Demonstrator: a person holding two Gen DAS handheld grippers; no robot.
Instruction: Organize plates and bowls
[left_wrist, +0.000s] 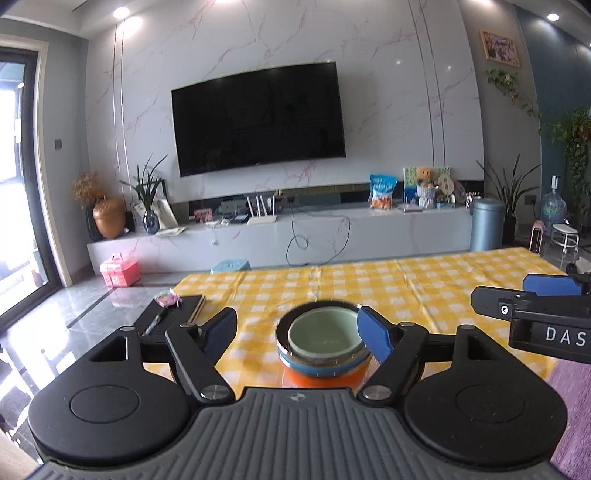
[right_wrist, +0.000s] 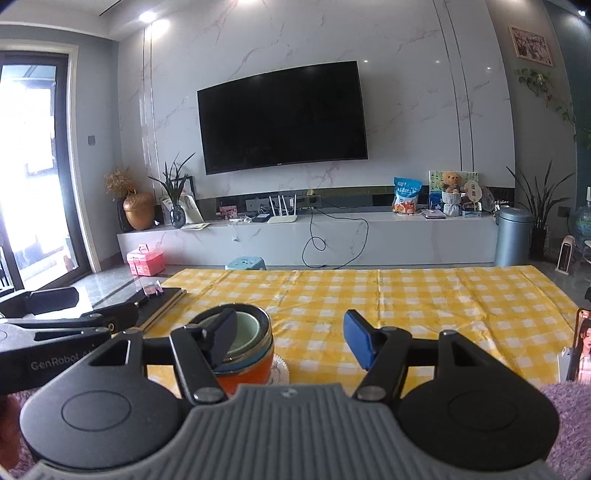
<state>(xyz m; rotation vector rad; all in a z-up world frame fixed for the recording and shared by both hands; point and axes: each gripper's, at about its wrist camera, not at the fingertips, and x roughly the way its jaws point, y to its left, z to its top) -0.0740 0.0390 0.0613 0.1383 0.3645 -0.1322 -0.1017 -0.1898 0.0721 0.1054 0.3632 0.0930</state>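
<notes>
A: How many bowls do we count?
B: Three nested in one stack of bowls (left_wrist: 323, 349) on the checked tablecloth (left_wrist: 406, 291); left gripper (left_wrist: 301, 332) and right gripper (right_wrist: 290, 341) both spread, gripping nothing.

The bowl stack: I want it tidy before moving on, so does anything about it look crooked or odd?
Slightly. The top green bowl sits off-centre in the stack of bowls, crowded toward the right rim, leaving a gap on the left. Nothing looks spilled or broken.
</notes>
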